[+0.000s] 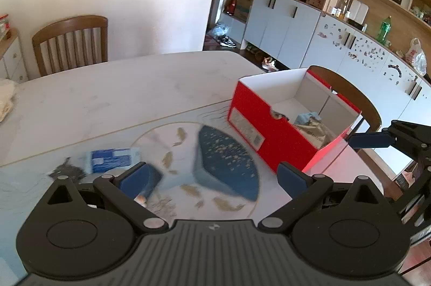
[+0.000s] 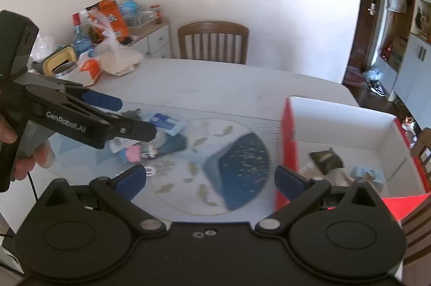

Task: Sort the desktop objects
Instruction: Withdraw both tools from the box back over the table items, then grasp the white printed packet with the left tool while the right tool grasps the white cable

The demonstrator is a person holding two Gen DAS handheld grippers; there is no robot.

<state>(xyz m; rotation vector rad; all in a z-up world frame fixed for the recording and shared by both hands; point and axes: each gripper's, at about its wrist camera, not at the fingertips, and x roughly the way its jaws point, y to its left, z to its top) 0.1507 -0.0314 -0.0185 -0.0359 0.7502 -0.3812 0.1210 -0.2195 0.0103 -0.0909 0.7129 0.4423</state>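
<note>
1. Red shoebox [image 1: 272, 135], white inside, label sticker on its short end, stands open at the right side of the white table [image 1: 107, 92]; lid flap hangs off the near right edge.
2. In the box: a dark wrapped packet [image 2: 327, 158], a light blue crumpled item [image 2: 367, 174], some pale paper-like stuff; blurred, hard to name.
3. Box sits on the right edge of a light blue printed mat [image 1: 172, 140] with a round fish pattern and a dark blue wedge.
4. Blue-and-white tissue packet [image 1: 113, 159] lies at the left side of the mat, flat, well apart from the box.
5. Near it, a loose pile: a pink item [image 2: 133, 154], a dark blue flat piece [image 2: 173, 144], a small white ring [image 2: 150, 170], a grey crumpled bit. All blurred.
6. Left gripper [image 1: 212, 178] hovers over the mat near the pile, jaws wide apart, nothing between them.
7. Right gripper [image 2: 210, 178] over the mat's near edge, jaws wide apart, empty.
8. A hand [image 2: 29, 151] grips the left gripper's handle in the right wrist view.
9. Wooden chair [image 1: 71, 43] at the far side of the table; cluttered sideboard [image 2: 145, 30] left of it.
</note>
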